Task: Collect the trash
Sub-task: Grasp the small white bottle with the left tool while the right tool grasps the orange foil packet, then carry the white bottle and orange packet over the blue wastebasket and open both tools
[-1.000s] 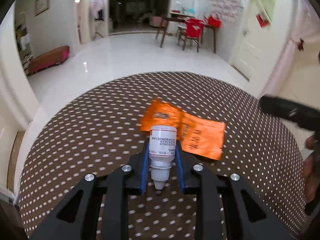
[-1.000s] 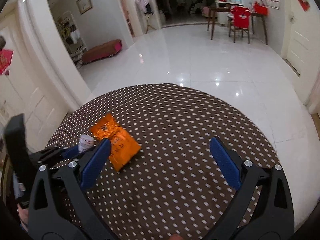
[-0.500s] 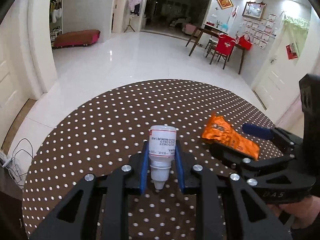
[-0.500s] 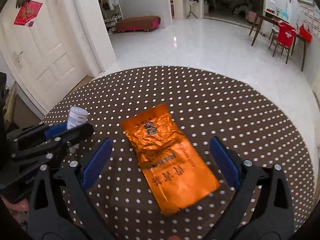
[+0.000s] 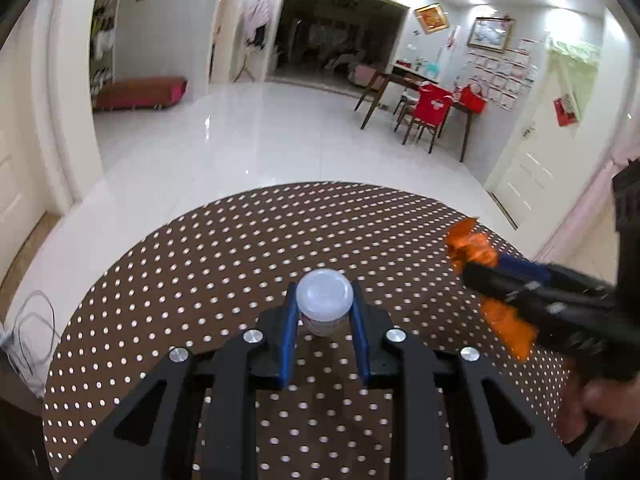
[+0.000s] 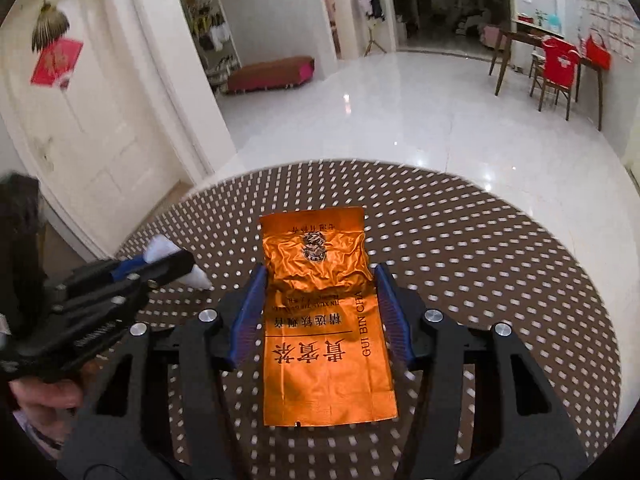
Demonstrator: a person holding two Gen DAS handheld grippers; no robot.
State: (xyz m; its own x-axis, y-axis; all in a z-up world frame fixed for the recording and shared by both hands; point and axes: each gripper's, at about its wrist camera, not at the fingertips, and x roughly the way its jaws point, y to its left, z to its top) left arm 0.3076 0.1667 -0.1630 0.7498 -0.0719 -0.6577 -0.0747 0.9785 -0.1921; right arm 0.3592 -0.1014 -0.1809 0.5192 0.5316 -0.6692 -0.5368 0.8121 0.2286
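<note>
My left gripper (image 5: 324, 308) is shut on a small white plastic bottle (image 5: 325, 299), held above the round brown polka-dot table (image 5: 224, 264), its flat end toward the camera. The bottle also shows in the right wrist view (image 6: 162, 246). An orange foil tea packet (image 6: 324, 320) lies flat on the table. My right gripper (image 6: 318, 276) has its blue pads on both sides of the packet's crumpled upper part, jaws narrowed close to its edges. In the left wrist view the packet (image 5: 472, 250) sticks out between the right gripper's fingers.
The table's far edge (image 6: 360, 164) drops to a glossy white floor. A white door (image 6: 80, 152) stands to the left. A red bench (image 5: 140, 92) and a dining table with red chairs (image 5: 432, 108) stand far off.
My right gripper has moved over the orange packet and its jaws have closed in from wide open. My left gripper has tilted the bottle so its flat end faces the camera.
</note>
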